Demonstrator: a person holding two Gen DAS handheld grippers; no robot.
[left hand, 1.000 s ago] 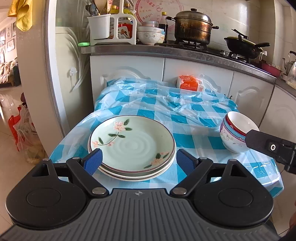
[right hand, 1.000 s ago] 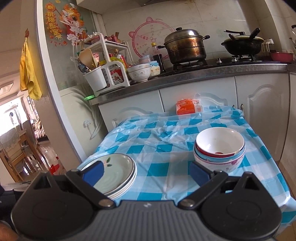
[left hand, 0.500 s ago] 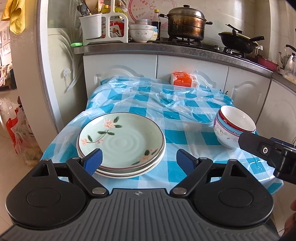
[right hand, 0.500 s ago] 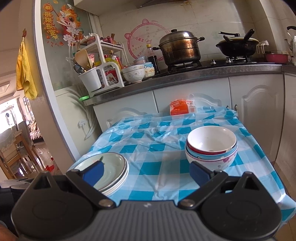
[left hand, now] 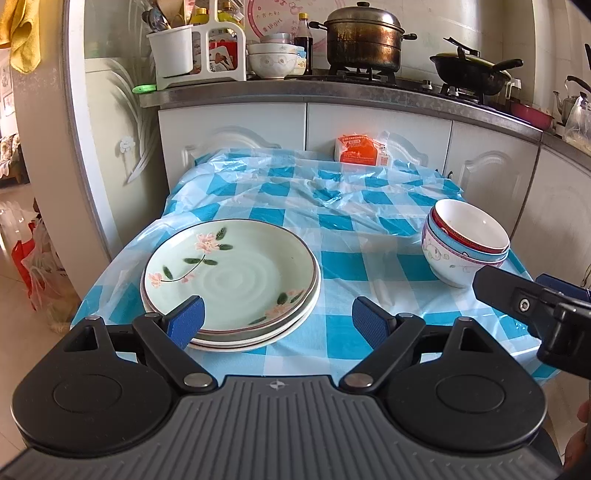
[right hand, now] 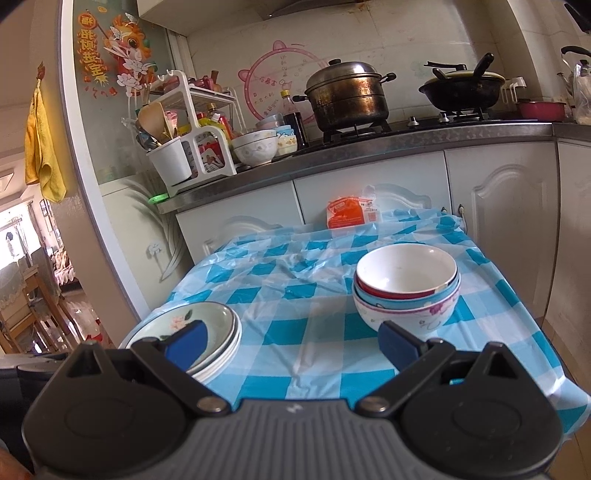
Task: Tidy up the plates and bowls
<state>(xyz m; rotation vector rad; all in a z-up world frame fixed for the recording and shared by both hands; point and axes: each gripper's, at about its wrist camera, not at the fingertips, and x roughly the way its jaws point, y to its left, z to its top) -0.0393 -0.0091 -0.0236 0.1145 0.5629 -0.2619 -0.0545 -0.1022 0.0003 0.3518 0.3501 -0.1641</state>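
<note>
A stack of pale green flowered plates (left hand: 231,280) lies on the blue checked tablecloth (left hand: 332,221) at the near left. To its right stands a nest of three bowls (left hand: 463,242), white inside with red, blue and purple rims. My left gripper (left hand: 277,323) hovers open just short of the plates' near edge, holding nothing. My right gripper (right hand: 291,343) is open too, set back from the table's front edge between the plates (right hand: 201,330) and the bowls (right hand: 406,286). Its black finger (left hand: 524,304) shows at the right of the left wrist view.
An orange packet (left hand: 360,149) leans at the table's far end against white cabinets (left hand: 369,125). On the counter stand a steel pot (left hand: 364,35), a black wok (left hand: 471,72), several bowls (left hand: 271,61) and a white utensil rack (left hand: 195,51). A doorway opens at the left.
Both grippers have drawn back and risen slightly from the table; plates and bowls look farther off. Both grippers stayed open and the dishes did not move.
</note>
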